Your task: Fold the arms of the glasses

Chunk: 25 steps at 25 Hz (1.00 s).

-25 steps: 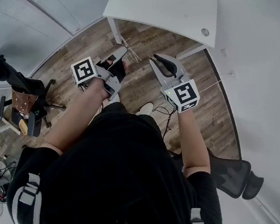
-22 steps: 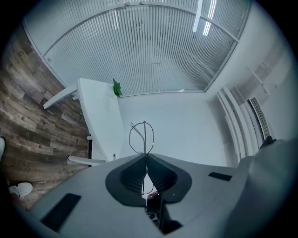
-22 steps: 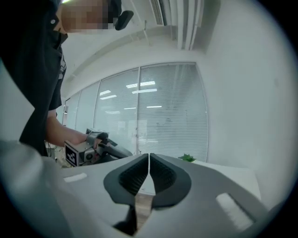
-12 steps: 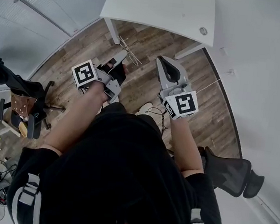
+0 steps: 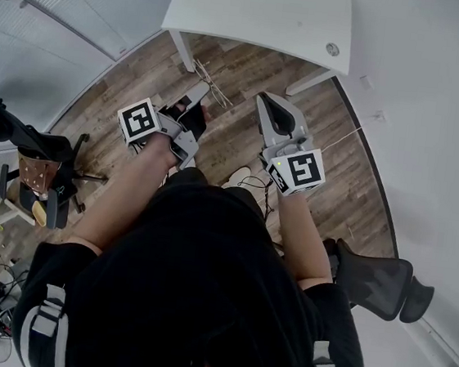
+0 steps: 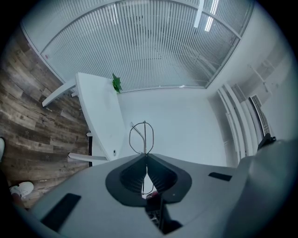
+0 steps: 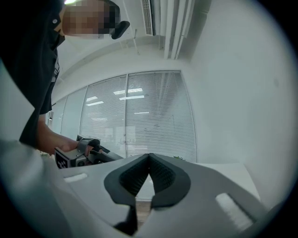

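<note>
Grey left tongs (image 5: 202,90) level beside right tongs (image 5: 262,100)

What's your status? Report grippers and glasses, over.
Left gripper shut on glasses, held in the air. Right gripper shut, empty, apart from them. Arms' fold unclear. Nothing between the grippers.

No text, label, brand, number or sign can be read anywhere in these views.
</note>
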Each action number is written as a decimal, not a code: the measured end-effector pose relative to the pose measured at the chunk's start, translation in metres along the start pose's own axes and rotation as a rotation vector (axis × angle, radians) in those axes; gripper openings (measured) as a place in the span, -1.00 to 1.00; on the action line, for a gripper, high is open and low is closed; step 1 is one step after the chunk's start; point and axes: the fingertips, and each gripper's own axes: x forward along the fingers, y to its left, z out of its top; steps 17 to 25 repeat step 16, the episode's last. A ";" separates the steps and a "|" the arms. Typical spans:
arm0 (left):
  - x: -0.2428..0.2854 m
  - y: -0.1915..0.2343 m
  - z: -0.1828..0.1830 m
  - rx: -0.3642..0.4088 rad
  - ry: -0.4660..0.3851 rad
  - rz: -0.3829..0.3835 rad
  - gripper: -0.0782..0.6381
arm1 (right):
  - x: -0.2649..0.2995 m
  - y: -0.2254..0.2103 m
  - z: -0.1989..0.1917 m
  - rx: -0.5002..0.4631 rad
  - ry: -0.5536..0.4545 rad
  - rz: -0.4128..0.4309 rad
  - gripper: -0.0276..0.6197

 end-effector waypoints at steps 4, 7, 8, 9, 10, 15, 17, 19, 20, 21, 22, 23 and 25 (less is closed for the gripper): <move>0.001 0.001 0.001 0.002 0.001 0.000 -0.75 | 0.001 0.000 -0.001 -0.002 0.002 0.004 -0.88; -0.001 -0.001 -0.001 0.002 0.000 -0.002 -0.75 | -0.001 0.001 0.001 -0.008 0.001 0.004 -0.89; -0.001 -0.001 -0.001 0.002 0.000 -0.001 -0.75 | -0.001 0.001 0.001 -0.009 0.002 0.003 -0.88; -0.001 -0.001 -0.001 0.003 0.000 0.000 -0.75 | 0.000 0.000 0.001 -0.009 0.002 0.003 -0.88; -0.001 0.000 -0.001 0.003 0.001 0.001 -0.75 | 0.000 0.000 0.001 -0.009 0.001 0.004 -0.88; 0.000 0.001 -0.001 0.002 0.003 0.002 -0.75 | 0.001 -0.002 0.001 -0.012 0.001 0.006 -0.88; 0.000 0.001 -0.002 0.003 0.003 0.002 -0.75 | 0.001 -0.002 0.000 -0.013 0.002 0.006 -0.88; 0.000 0.001 -0.002 0.003 0.003 0.002 -0.75 | 0.001 -0.002 0.000 -0.013 0.002 0.006 -0.88; 0.000 0.001 -0.002 0.003 0.003 0.002 -0.75 | 0.001 -0.002 0.000 -0.013 0.002 0.006 -0.88; 0.000 0.001 -0.002 0.003 0.003 0.002 -0.75 | 0.001 -0.002 0.000 -0.013 0.002 0.006 -0.88; 0.000 0.001 -0.002 0.003 0.003 0.002 -0.75 | 0.001 -0.002 0.000 -0.013 0.002 0.006 -0.88; 0.000 0.001 -0.002 0.003 0.003 0.002 -0.75 | 0.001 -0.002 0.000 -0.013 0.002 0.006 -0.88; 0.000 0.001 -0.002 0.003 0.003 0.002 -0.75 | 0.001 -0.002 0.000 -0.013 0.002 0.006 -0.88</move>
